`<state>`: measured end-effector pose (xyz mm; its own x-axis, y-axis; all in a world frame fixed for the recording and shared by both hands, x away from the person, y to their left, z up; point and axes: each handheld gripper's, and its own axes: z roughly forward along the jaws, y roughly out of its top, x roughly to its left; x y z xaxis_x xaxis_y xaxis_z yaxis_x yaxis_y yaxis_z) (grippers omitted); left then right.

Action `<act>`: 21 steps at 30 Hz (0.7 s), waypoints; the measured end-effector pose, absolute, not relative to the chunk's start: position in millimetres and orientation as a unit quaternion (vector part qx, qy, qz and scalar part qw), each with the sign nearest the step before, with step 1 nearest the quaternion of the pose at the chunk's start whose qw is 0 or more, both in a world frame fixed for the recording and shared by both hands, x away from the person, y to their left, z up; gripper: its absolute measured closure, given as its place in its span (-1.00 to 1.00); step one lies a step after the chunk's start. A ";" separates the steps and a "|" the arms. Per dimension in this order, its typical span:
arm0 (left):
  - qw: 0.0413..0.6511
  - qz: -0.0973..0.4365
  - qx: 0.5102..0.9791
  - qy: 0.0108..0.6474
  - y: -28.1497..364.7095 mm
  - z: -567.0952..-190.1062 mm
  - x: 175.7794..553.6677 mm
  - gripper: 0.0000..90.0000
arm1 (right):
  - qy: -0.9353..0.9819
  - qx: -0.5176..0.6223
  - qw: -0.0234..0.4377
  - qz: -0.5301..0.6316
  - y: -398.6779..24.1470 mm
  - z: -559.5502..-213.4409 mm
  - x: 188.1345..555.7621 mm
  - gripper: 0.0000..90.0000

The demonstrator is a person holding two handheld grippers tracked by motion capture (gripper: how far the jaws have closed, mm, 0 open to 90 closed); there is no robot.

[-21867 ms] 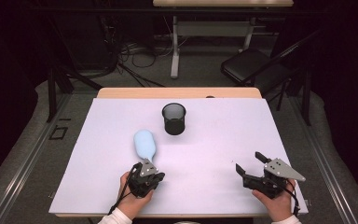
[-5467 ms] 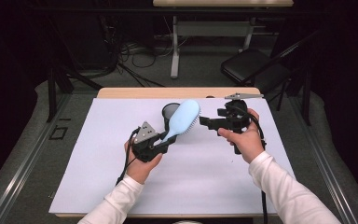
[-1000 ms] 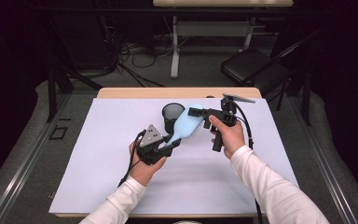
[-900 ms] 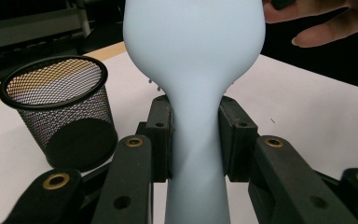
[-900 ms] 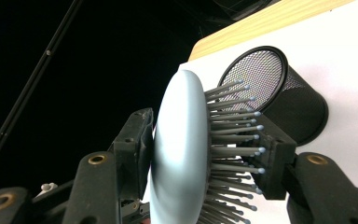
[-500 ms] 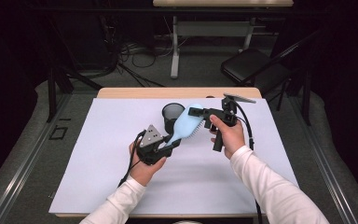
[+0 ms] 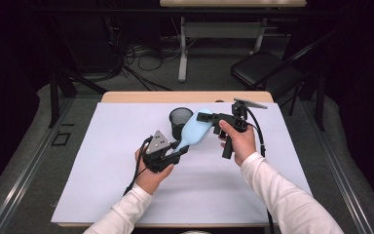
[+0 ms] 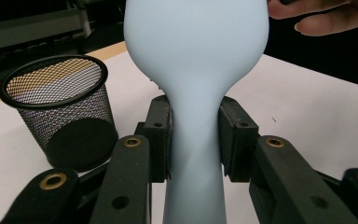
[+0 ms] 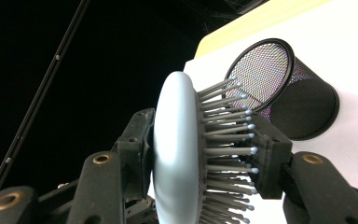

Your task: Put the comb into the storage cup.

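While left tongs point(image 8: 193, 140) clamp hairbrush point(image 7: 195, 130) handle, right tongs point(image 9: 205, 154) closing on its head

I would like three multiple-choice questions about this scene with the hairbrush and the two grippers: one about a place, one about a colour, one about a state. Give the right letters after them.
1. Where does the mesh cup stand?
A. on the white table cover
B. on the floor
C. on the chair

2. What colour is the hairbrush?
A. red
B. light blue
C. green

3. How does the left gripper stand on the brush handle?
A. open, away from it
B. shut on it
C. lying on the table

Answers:
1 A: the high view shows it on the table cover, behind the brush.
2 B: both its back and its handle are pale blue.
3 B: in the left gripper view both pads press the handle, while the right gripper, its jaws just closing, clamps the bristled head.
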<state>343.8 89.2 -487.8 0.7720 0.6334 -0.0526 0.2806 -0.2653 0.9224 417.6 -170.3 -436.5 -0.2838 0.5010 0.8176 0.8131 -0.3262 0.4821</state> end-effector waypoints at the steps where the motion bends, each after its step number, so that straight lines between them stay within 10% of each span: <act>1: 0.529 0.166 0.778 0.294 89.3 -488.1 344.0 0.50 | -0.564 -0.583 0.137 -0.569 -170.1 -436.5 417.5 0.08; 21: 0.533 0.168 0.773 0.300 89.8 -489.4 344.0 0.40 | -0.560 -0.589 0.148 -0.564 -169.9 -437.0 417.0 0.11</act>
<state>344.0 89.8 -489.4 0.7632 0.6433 -0.0607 0.2857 -0.2517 0.9247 417.0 -169.9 -437.0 -0.2630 0.4926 0.8295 0.8260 -0.3293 0.4574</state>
